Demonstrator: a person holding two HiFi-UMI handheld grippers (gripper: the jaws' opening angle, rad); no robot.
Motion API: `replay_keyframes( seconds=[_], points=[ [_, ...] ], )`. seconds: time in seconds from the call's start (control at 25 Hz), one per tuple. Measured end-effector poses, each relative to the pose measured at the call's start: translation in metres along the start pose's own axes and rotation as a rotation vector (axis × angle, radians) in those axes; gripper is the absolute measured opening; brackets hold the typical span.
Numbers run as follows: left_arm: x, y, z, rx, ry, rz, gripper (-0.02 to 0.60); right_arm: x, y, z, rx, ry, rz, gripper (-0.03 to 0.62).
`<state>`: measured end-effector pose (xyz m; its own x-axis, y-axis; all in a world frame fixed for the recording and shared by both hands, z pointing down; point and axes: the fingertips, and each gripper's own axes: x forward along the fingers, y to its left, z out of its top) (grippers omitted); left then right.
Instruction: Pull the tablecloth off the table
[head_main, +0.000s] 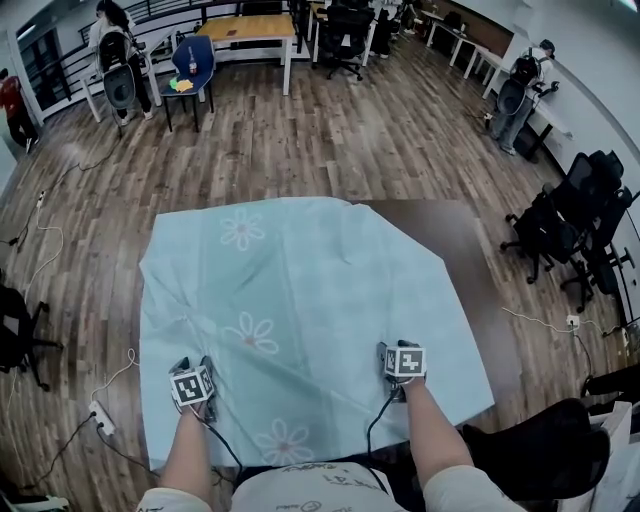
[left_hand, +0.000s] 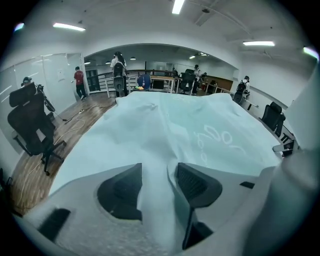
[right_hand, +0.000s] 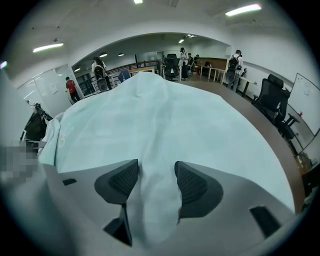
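A pale blue tablecloth (head_main: 300, 290) with white flower prints lies askew over a dark brown table (head_main: 470, 265), whose far right part is bare. My left gripper (head_main: 192, 362) is at the cloth's near left edge, and my right gripper (head_main: 392, 350) at its near right edge. In the left gripper view a raised fold of the tablecloth (left_hand: 165, 130) runs between the jaws of the left gripper (left_hand: 157, 172), which stand apart. The right gripper view has the same picture: a ridge of the tablecloth (right_hand: 160, 125) lies in the gap of the right gripper (right_hand: 156, 172), with its jaws wide.
Black office chairs (head_main: 560, 230) stand to the table's right, another chair (head_main: 15, 335) to its left. A white power strip (head_main: 100, 418) and cables lie on the wood floor at the near left. Desks, a blue chair (head_main: 190, 60) and people are far behind.
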<state>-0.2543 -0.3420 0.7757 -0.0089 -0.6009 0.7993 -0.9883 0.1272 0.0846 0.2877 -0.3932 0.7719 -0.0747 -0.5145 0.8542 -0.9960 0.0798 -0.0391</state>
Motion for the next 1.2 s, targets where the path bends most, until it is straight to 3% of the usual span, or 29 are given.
replay_keyframes(
  seconds=[0.12, 0.2, 0.36, 0.4, 0.64, 0.88, 1.04, 1.2],
  points=[
    [-0.001, -0.002, 0.002, 0.035, 0.014, -0.006, 0.154, -0.002, 0.001, 0.003, 0.005, 0.012, -0.005, 0.244],
    [-0.002, -0.004, 0.0, 0.048, 0.021, -0.014, 0.126, -0.001, 0.003, 0.003, -0.001, 0.026, -0.002, 0.217],
    [-0.002, -0.008, -0.006, 0.119, 0.055, -0.014, 0.032, 0.002, 0.018, 0.001, -0.037, 0.064, 0.017, 0.063],
    [-0.001, -0.01, -0.006, 0.149, 0.06, -0.005, 0.02, 0.002, 0.021, 0.002, -0.043, 0.064, 0.009, 0.034],
    [-0.003, -0.015, -0.007, 0.261, 0.07, -0.022, 0.011, 0.005, 0.023, 0.003, -0.039, 0.038, -0.003, 0.026],
    [-0.038, -0.023, 0.009, 0.175, 0.001, -0.06, 0.011, -0.006, 0.026, 0.004, -0.089, 0.027, -0.022, 0.017],
    [-0.056, -0.026, 0.018, 0.141, -0.049, -0.085, 0.011, -0.026, 0.041, 0.013, -0.02, -0.073, 0.028, 0.015],
    [-0.072, -0.034, 0.025, 0.139, -0.097, -0.108, 0.009, -0.05, 0.057, 0.018, -0.024, -0.156, 0.072, 0.015]
  ],
)
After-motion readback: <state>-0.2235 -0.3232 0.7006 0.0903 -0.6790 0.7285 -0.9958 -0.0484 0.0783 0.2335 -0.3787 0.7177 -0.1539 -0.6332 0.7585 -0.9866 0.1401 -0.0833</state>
